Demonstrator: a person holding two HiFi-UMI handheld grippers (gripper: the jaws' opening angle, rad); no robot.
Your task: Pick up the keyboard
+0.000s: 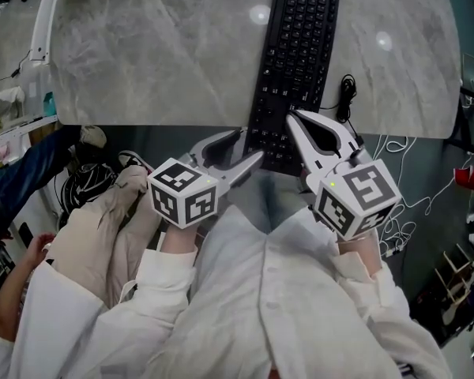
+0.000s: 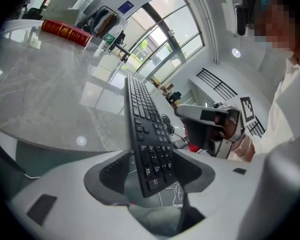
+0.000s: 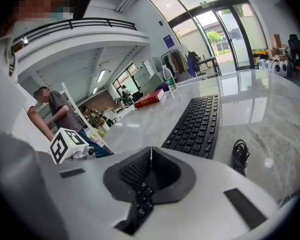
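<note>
— How does the left gripper [image 1: 251,144] stand?
— Wide. Its ribbed dark pads [image 2: 112,171] are well apart, and the near end of the long, flat black plastic keyboard [image 1: 296,46] reaches in between them. The left pad stands clear of it. The right pad is very close to it, and I can't tell whether they touch. Nothing is clamped.

— And the right gripper [image 1: 294,118]?
— Closed, with its pads [image 3: 135,171] flat together and nothing pinched between them. A few black keys show through the opening behind the pads, so it sits over the keyboard's near right corner. I can't tell whether its tips rest on the keys.

— Are the two close?
— Just beside each other. The right one is off the left one's right flank, and each has its white marker cube at the back.

— Where does the keyboard run from there?
— Straight ahead of both sets of jaws. Its near end juts out past the edge of the grey marble-patterned tabletop [image 1: 158,54], and the rest lies on that top.

— Anything beside it?
— A bundled black cable [image 1: 347,93] lies on the tabletop just right of the keyboard, ahead of the right gripper. Far ahead of that gripper and to its left lies a red book [image 3: 149,98], with a clear plastic bottle [image 3: 172,79] upright beside it.

— And off the table?
— Left of the left gripper and lower down are a seated person's beige trousers [image 1: 103,227].
</note>
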